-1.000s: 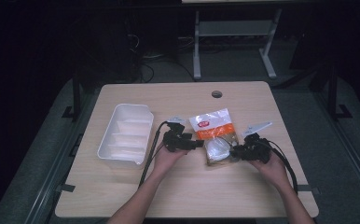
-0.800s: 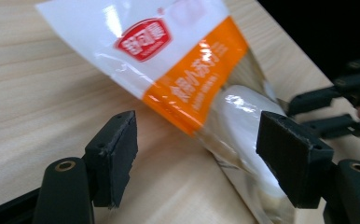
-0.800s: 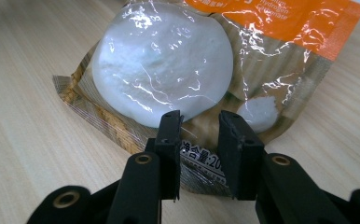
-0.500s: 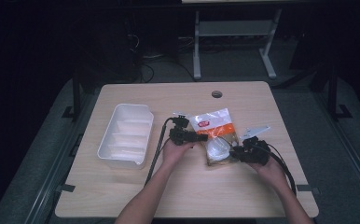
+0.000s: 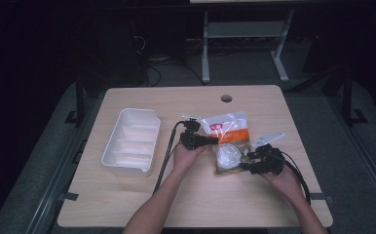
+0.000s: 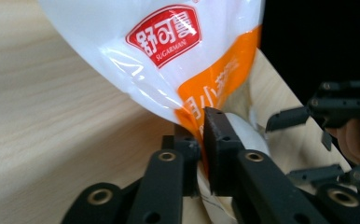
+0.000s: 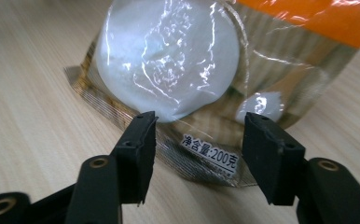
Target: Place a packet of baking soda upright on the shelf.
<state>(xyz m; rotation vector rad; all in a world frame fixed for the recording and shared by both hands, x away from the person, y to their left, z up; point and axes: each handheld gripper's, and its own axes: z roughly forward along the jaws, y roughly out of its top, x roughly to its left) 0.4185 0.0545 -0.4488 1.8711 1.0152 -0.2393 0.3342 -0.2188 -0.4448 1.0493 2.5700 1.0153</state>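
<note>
Left gripper [image 6: 201, 140] pinches the snack bag [image 5: 230, 139]; right gripper [image 7: 197, 140] gapes at its near end
Left jaws just closed on the bag's edge mid-table; right jaws just opened, bag seam between them unpressed; bare wood nearer the person

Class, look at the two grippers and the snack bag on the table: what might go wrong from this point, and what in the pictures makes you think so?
1. The left gripper, whose jaws have just been closing, pinches only a thin side fold of the snack bag; the film might slip or tear if lifted.
2. The right gripper has just been opening, its pads off the bag's bottom seam, so one pinch alone holds the bag.
3. The round white pieces inside could shift and swing the bag.
</note>
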